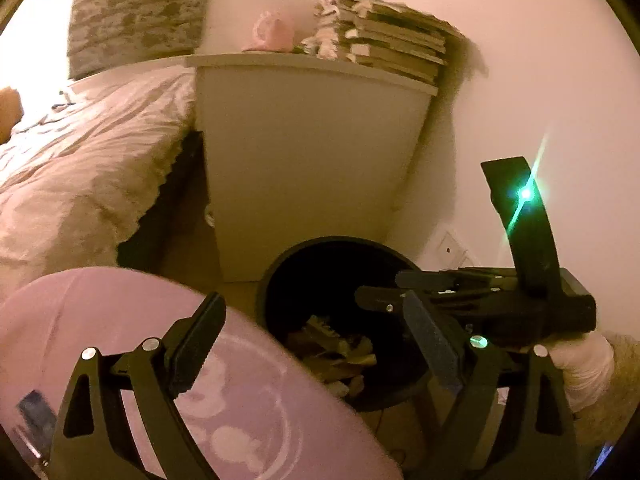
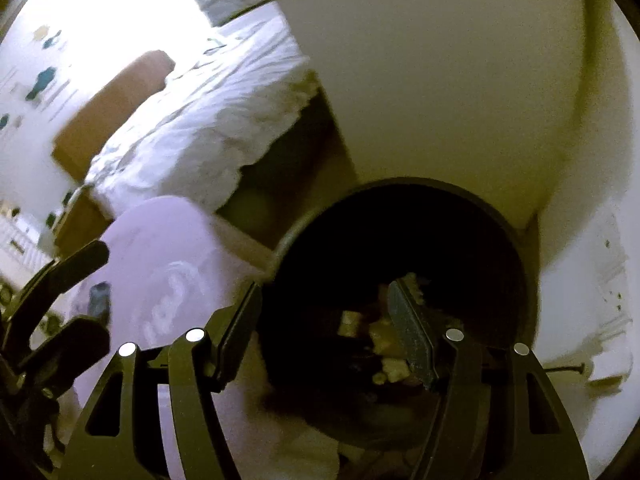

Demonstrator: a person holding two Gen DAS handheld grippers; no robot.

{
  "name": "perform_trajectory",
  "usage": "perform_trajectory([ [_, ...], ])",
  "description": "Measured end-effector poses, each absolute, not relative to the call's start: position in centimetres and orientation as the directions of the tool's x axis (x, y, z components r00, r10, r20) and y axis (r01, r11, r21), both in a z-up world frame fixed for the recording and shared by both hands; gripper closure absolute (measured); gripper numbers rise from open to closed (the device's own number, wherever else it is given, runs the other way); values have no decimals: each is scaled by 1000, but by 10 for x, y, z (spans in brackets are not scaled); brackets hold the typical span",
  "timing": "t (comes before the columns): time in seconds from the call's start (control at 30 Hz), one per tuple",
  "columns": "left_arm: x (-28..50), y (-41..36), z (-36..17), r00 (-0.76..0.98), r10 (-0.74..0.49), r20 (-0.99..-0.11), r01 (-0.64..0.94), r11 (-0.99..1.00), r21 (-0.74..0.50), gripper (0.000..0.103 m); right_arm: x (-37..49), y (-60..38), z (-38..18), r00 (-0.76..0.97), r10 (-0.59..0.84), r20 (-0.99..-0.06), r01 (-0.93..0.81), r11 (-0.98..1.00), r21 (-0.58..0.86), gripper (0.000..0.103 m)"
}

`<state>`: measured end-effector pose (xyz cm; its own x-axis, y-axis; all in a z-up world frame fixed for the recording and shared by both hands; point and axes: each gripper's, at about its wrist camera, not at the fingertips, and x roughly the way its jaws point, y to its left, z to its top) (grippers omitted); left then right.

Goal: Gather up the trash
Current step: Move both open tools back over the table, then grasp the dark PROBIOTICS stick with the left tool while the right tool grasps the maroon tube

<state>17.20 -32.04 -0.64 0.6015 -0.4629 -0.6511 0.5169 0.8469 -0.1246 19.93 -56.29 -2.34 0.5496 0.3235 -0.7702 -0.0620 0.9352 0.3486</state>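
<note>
- Left wrist view: the left gripper (image 1: 316, 344) has its fingers (image 1: 198, 344) spread wide with nothing between them; it hangs above and just short of the black bin (image 1: 280, 280).
- Right gripper (image 1: 404, 292) in the same view sits over the bin's mouth, carried by a gloved hand (image 1: 584, 364); its fingers stand apart and appear empty.
- Right wrist view: the right gripper (image 2: 324, 332) looks down into the bin (image 2: 516, 248), fingers parted, no item pinched.
- Trash (image 1: 336, 352) lies at the bottom of the bin, pale scraps of paper or card; also seen from the right (image 2: 384, 344). Judged: the collected pieces are already deposited, which explains both empty grippers above the opening.
- Bin stands on the floor against the white bedside cabinet (image 1: 312, 152), near the wall corner, presumably for easy reach from the bed (image 1: 88, 152).
- Pink round object (image 1: 248, 392) lies beside the bin; identity unclear.
- Stacked books (image 1: 396, 44) rest on the cabinet, untouched.
</note>
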Motion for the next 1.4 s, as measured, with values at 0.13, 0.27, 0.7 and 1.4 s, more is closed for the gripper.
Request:
perform_trajectory([
  [0.13, 169, -287, -4, 626, -432, -650, 457, 878, -143, 13, 201, -524, -15, 535, 360, -765, -128, 929, 348, 37],
  [0.27, 169, -246, -6, 647, -392, -654, 381, 909, -169, 13, 202, -486, -7, 522, 383, -762, -203, 924, 325, 37],
  [0.7, 152, -101, -25, 688, -231, -688, 117, 971, -209, 13, 195, -376, -5, 469, 437, -768, -419, 875, 242, 46],
  [1.4, 151, 30, -73, 589, -95, -802, -185, 951, -248, 48, 157, -200, -4, 370, 548, -750, -751, 651, 105, 57],
])
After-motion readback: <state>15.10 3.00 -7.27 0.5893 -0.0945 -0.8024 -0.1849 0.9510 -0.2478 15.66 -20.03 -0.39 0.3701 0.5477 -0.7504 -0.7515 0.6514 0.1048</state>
